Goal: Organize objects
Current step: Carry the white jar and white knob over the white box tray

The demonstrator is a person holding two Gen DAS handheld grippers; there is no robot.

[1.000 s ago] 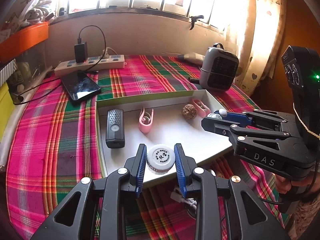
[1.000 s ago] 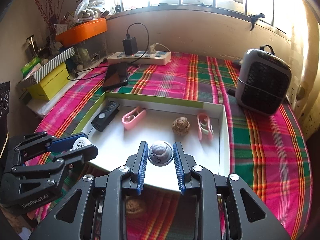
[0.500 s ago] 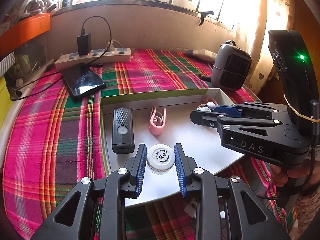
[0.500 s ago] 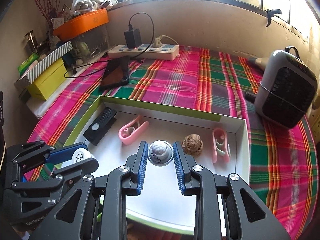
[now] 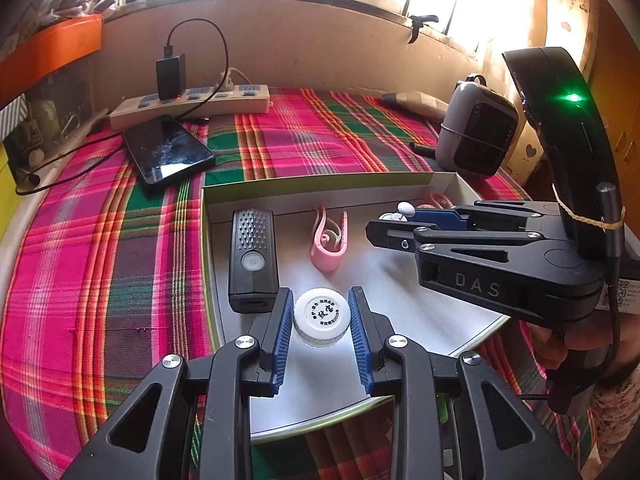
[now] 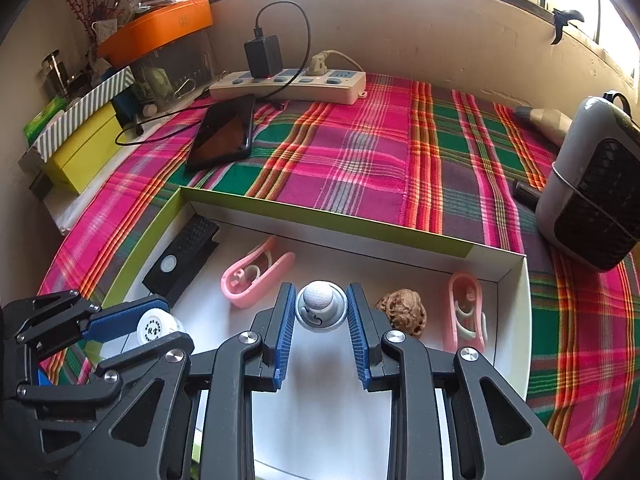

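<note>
Plaid cloth in pink, green and orange is covering the table, and a shallow white tray with green outer walls is sitting on it. Going from left to right inside the tray, a black remote-like device is lying along the left wall, a pink clip is resting just beside it, a brown walnut is sitting further right, and a second pink clip is lying near the right wall. Over the tray's left front area, the left gripper is clamping a small white-capped jar between its blue pads, the cap's printed label facing up. To the right of it, the right gripper is pinching a round silver-grey knob-like piece between its own blue pads, hanging above the tray's middle, just left of the walnut. Whether either held item is touching the tray floor cannot be told. Behind the tray, a dark phone is lying on the cloth at the left, a white power strip with a black charger plugged in is stretching along the wall, and a grey heater-like appliance is standing at the far right.
</note>
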